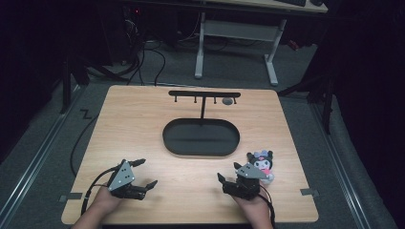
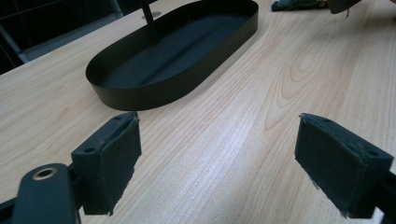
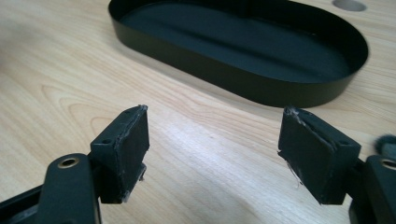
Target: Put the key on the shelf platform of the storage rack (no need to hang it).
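Both claws gape empty: left claw (image 1: 143, 173) over bare desk (image 1: 143, 124), right claw (image 1: 230, 171) just beside the plush doll (image 1: 262, 163).

From above, my right gripper (image 1: 237, 173) covers the lower part of the small black-and-pink plush doll (image 1: 262, 162). In my right gripper view just a blurred dark tuft of it (image 3: 386, 143) shows at the edge. My forearms are cut off below.
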Available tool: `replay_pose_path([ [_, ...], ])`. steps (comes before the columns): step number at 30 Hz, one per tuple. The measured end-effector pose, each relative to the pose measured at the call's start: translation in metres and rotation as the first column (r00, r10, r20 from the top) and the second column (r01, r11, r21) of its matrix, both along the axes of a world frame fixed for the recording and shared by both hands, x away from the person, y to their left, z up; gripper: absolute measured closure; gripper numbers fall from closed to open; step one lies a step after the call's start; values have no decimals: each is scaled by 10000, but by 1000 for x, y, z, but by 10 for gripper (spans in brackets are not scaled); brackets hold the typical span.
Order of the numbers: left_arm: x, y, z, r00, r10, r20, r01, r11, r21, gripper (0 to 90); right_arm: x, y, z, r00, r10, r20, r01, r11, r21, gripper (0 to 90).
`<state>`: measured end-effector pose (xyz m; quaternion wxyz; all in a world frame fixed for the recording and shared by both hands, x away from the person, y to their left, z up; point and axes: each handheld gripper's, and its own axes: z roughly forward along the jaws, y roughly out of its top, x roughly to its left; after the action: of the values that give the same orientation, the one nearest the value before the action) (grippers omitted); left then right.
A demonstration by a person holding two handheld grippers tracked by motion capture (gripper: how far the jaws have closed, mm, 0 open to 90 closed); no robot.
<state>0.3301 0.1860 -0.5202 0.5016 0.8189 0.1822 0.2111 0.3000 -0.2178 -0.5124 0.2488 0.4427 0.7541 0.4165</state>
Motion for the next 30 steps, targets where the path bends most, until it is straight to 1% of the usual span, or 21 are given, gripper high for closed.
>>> replay_pose_path([
  [4, 1, 0, 0, 10000, 11, -24, -11, 10000, -38, 154, -1, -4, 0, 9998, -196, 28, 196, 9996, 209, 245],
  [5, 1, 0, 0, 10000, 18, -23, -18, 10000, -36, 154, -1, -5, 0, 9997, -210, 107, 207, 9995, 247, 245],
  [13, 1, 0, 0, 10000, 87, -38, -87, 9999, -76, 154, -1, -8, 0, 9995, -307, 99, 304, 9992, 266, 246],
  [19, 2, 1, 0, 9998, 172, -133, -174, 9997, -152, 154, -1, -8, 0, 9991, -302, 313, 293, 9992, 260, 246],
  [22, 3, 2, 0, 9996, 220, -189, -224, 9995, -215, 154, 0, -10, 0, 9987, -388, 320, 377, 9987, 332, 247],
  [23, 3, 2, 0, 9996, 213, -190, -217, 9995, -218, 154, 0, -10, 1, 9991, -391, 162, 386, 9987, 320, 249],
  [24, 3, 2, 0, 9996, 208, -174, -211, 9996, -202, 154, 0, -10, 1, 9991, -391, 162, 386, 9987, 320, 249],
  [28, 2, 1, 0, 9998, 160, -108, -162, 9998, -131, 154, 0, -9, 3, 9992, -374, 126, 373, 9993, 62, 249],
  [30, 2, 1, 0, 9998, 143, -121, -145, 9998, -115, 154, 0, -8, 3, 9991, -410, 75, 410, 9991, -73, 232],
])
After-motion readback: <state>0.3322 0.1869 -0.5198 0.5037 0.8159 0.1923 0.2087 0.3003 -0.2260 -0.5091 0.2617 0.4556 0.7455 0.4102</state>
